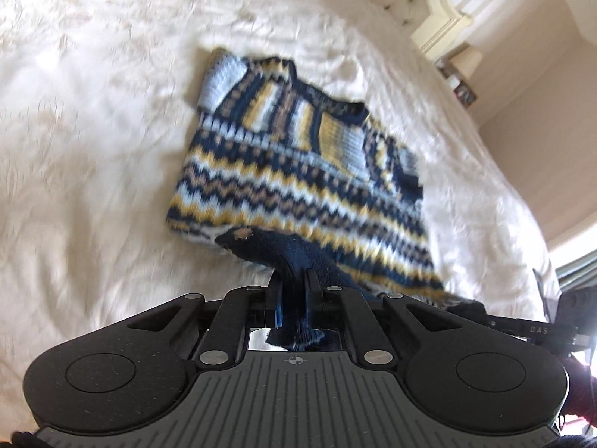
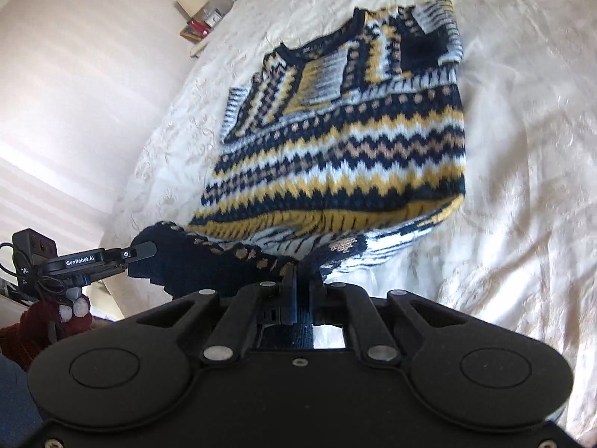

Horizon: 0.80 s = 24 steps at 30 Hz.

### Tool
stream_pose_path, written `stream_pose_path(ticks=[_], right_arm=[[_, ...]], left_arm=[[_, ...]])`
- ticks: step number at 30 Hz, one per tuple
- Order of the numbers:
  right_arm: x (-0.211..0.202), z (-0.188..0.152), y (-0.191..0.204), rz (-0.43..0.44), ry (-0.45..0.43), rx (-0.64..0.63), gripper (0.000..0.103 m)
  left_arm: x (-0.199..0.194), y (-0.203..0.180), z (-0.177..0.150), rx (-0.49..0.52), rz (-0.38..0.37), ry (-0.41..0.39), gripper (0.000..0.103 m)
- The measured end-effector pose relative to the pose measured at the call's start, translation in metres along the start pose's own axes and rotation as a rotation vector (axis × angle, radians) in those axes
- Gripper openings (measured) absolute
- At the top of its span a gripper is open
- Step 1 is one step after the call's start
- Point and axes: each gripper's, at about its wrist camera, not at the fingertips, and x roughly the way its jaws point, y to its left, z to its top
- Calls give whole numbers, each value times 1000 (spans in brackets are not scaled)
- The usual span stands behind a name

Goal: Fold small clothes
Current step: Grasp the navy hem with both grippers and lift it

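Through the left wrist camera I see my left gripper (image 1: pixel 294 280) clenched on the dark navy hem of the small knitted sweater with navy, yellow, tan and pale-blue zigzag bands (image 1: pixel 298 171); the hem bunches between the jaws and a tuft of it pokes out behind them. The sweater lies on the cream quilted bedspread (image 1: pixel 93 130), neck end away from me, with both sleeves already laid in across the chest (the picture is blurred, so I can't read the finer creases). At the right edge, part of the other tool's black body shows. Through the right wrist camera my right gripper (image 2: pixel 303 280) is likewise pinched on the hem's other corner, and the near edge of the sweater hangs lifted off the bedspread between the two grips, while the chest and neck rest flat. The left tool shows at the left edge, fingers closed on its corner, a hand in a dark red glove (image 2: pixel 56 317) beneath it. I judge the sleeve folds done; what's left is carrying the hem up toward the neck, laying it down and letting go.
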Motion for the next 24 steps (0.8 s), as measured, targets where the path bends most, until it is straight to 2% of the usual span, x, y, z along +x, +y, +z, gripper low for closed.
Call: stream_pose_path(ticks=[5,7,11,14,18,24], right_arm=[[-9,39,2,1,-137,22,12],[-10,56,1,1,-181,32,12],[-5,88,-2,-8,-238,32,12],[3,113,-4,-20,-272,33,12],[16,145,-5,-48,-298,23,12],[45,190,-18,-100,-286,26,12]], left_arm=[[3,-5,39,-7,-28,-97,9],[7,-6,57,-3,-42,-134,5],[20,-10,91,12,-58,-185,5],[33,-18,115,60,-54,-215,5],[51,-23,140,71,-50,-235,5],[83,-20,174,74,-26,-229,5]])
